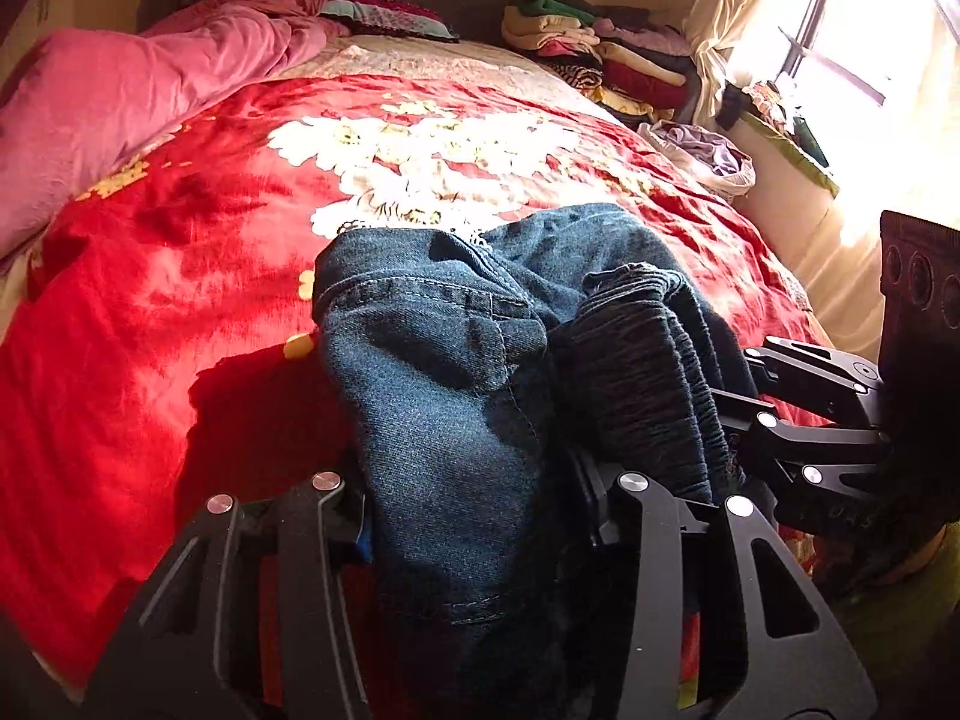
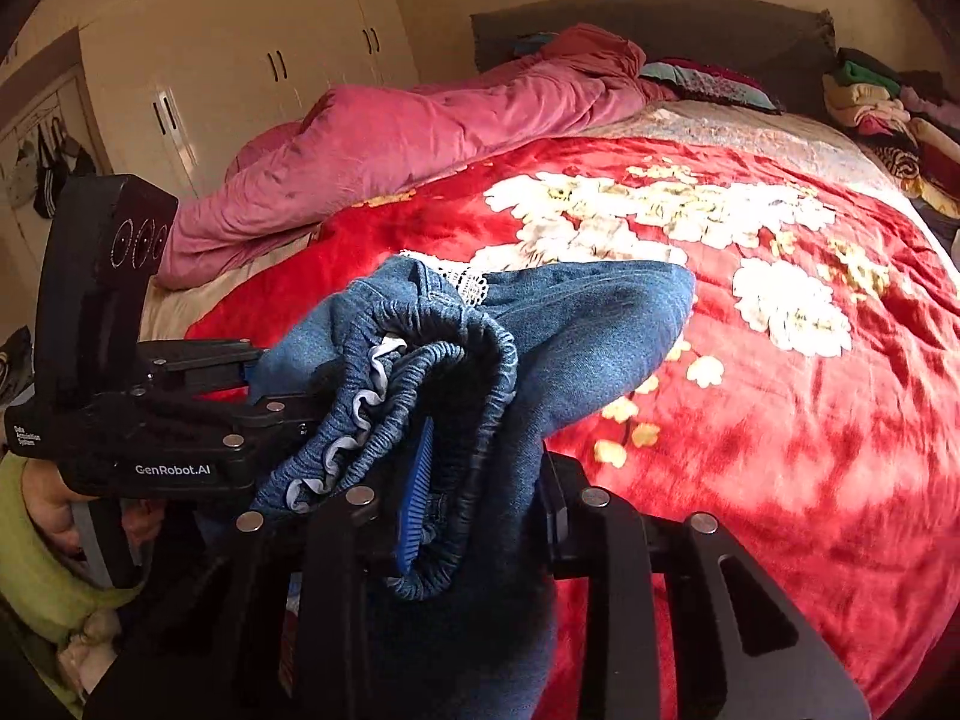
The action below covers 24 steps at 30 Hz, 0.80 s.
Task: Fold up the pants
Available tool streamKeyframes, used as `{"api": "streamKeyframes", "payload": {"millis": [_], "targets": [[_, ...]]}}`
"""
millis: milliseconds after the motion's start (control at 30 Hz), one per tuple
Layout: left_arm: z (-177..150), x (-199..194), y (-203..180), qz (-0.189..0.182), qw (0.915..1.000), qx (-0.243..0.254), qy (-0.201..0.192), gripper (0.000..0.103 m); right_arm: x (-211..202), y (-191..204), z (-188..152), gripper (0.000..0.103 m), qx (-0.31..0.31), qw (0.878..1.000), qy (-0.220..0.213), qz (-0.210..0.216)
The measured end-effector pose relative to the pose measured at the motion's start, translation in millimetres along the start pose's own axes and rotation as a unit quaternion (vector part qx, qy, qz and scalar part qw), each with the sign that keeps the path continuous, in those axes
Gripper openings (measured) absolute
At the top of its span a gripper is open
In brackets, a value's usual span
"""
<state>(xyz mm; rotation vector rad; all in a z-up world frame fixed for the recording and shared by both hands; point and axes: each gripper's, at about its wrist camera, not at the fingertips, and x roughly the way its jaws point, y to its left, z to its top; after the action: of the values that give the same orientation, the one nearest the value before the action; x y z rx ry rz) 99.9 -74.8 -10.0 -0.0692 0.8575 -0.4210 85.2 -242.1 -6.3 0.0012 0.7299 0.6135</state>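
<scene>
The blue denim pants (image 1: 444, 372) hang bunched above the near edge of the bed (image 1: 180, 276), over its red floral blanket (image 2: 780, 420). The left gripper (image 1: 474, 516) has its jaws clamped on a denim fold. The right gripper (image 2: 474, 516) has its jaws clamped on the gathered elastic waistband (image 2: 420, 396). The two grippers sit just beside each other. A pink quilt (image 1: 120, 96) lies far left, and folded clothes (image 1: 606, 54) are stacked far right.

Strong daylight enters through the window (image 1: 852, 42), blown out to white glare; the red blanket (image 1: 180, 276) carries a hard dark shadow near the frame bottom; fisheye curvature bends edges, corners vignetted black; slight softness throughout.
</scene>
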Motion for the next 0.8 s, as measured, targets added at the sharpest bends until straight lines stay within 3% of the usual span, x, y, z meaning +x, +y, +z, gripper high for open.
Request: {"api": "streamKeyframes", "payload": {"millis": [467,800], "targets": [[62,13,-2,0.026,0.9984,0.032,-0.039,0.037,19,-35,45,0.028,0.001,0.999,-0.031,-0.023],[65,38,13,0.023,0.9991,0.020,-0.029,0.037,45,-50,50,0.028,0.010,0.999,-0.013,-0.030]]}}
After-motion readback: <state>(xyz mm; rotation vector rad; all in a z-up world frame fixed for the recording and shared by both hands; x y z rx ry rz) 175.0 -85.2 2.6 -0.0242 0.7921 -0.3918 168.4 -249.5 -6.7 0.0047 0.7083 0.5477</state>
